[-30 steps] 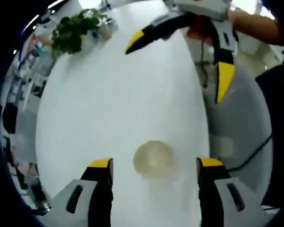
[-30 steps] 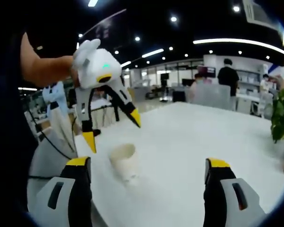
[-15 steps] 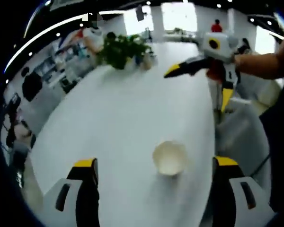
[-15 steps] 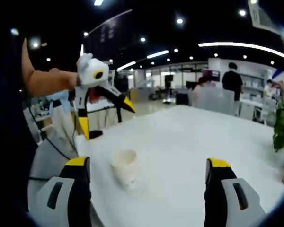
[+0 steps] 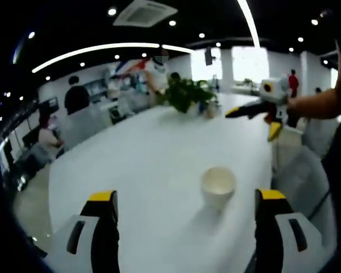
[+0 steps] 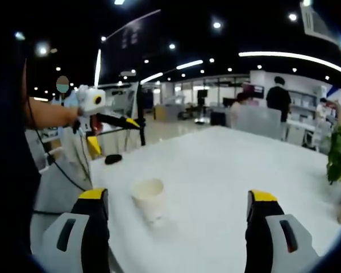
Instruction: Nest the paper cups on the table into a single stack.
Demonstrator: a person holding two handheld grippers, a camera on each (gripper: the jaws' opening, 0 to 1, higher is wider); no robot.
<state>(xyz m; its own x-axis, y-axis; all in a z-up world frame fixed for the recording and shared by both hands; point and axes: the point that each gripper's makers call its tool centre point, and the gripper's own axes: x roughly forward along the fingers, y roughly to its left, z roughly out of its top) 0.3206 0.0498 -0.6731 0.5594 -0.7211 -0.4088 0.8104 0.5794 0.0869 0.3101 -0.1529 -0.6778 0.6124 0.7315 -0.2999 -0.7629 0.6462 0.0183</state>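
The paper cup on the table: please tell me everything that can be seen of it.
The paper cup is plain off-white and looks like thin paper, with a rolled rim and walls that taper towards its base. It stands upright, mouth up, on the white table, near one edge, and casts a soft shadow. Whether it is one cup or several nested cannot be told. Neither the left gripper nor the right gripper touches it.

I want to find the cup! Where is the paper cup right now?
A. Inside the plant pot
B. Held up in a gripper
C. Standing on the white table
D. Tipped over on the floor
C: the paper cup stands upright on the white table, with both grippers away from it.
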